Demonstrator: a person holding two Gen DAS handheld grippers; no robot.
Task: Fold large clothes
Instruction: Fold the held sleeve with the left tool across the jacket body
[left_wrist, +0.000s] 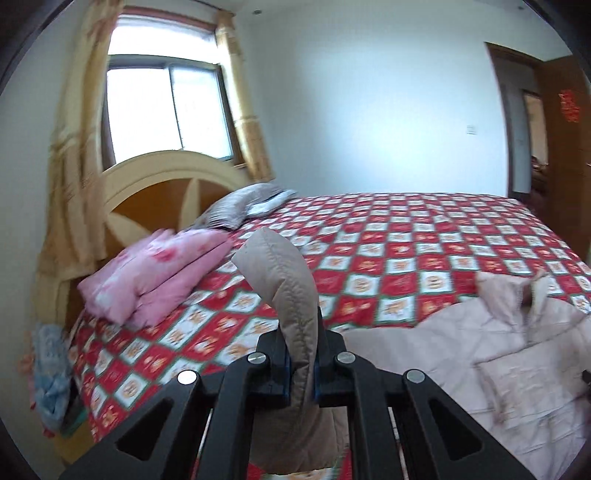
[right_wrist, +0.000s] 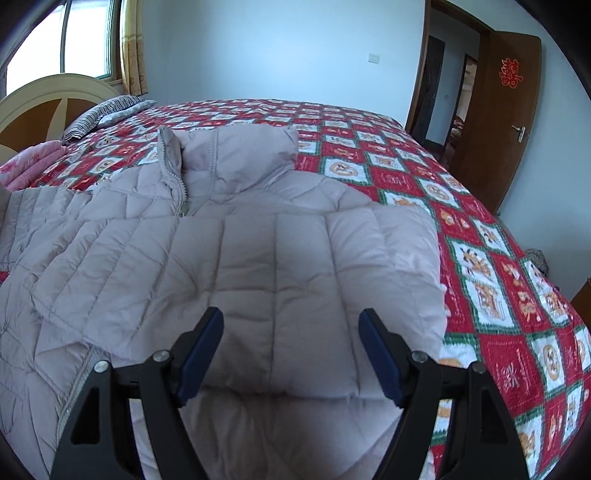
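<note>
Folding a big puffy jacket spread on the red checked bed; left tool clamped tight on a tan padded edge, maybe a sleeve, lifted up toward 12 o'clock. Right tool wide open, holding nothing, just above the jacket's near part. Next, probably laying that edge across the middle; hard to tell which part is pinched, with its lower end cut off at 6 o'clock.

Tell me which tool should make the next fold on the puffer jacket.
Left, probably. The left tool is already shut on the jacket's cuff, lifted off the bed. The right tool hangs open over the puffer jacket, gripping nothing.
</note>
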